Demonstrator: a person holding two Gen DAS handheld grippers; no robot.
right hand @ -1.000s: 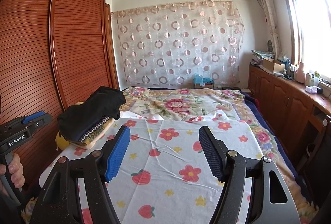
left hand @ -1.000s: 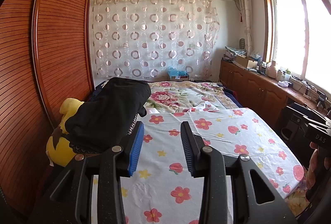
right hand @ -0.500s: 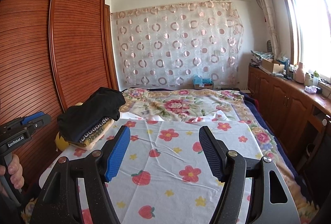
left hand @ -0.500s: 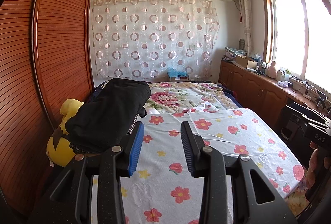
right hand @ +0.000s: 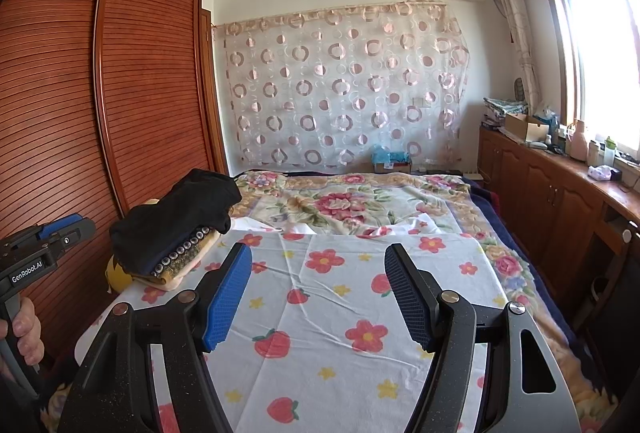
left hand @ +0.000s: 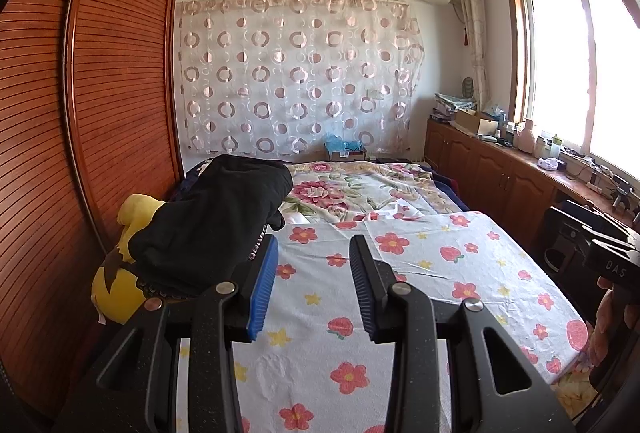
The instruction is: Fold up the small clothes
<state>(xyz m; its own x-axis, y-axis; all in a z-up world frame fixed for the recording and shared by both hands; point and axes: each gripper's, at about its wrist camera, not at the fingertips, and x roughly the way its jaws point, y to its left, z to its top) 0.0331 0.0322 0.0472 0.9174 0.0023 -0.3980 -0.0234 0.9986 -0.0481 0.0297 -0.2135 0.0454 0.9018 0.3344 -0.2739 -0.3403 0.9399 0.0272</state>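
A pile of small clothes with a black garment (left hand: 212, 225) on top lies at the bed's left edge, resting on a yellow plush toy (left hand: 116, 289). In the right wrist view the black garment (right hand: 176, 221) covers a piece with a beaded edge (right hand: 184, 253). A white sheet with red flowers (left hand: 420, 273) (right hand: 340, 297) is spread flat over the near bed. My left gripper (left hand: 314, 245) hovers open over the sheet, just right of the pile, with nothing between its blue pads. My right gripper (right hand: 319, 253) is open wider above the sheet's middle, also holding nothing.
A slatted wooden wardrobe (left hand: 80, 113) runs close along the left of the bed. Low wooden cabinets (right hand: 560, 201) with clutter on top line the right wall under the window. A floral blanket (right hand: 360, 201) covers the far bed. A hand (right hand: 24, 325) grips the left handle.
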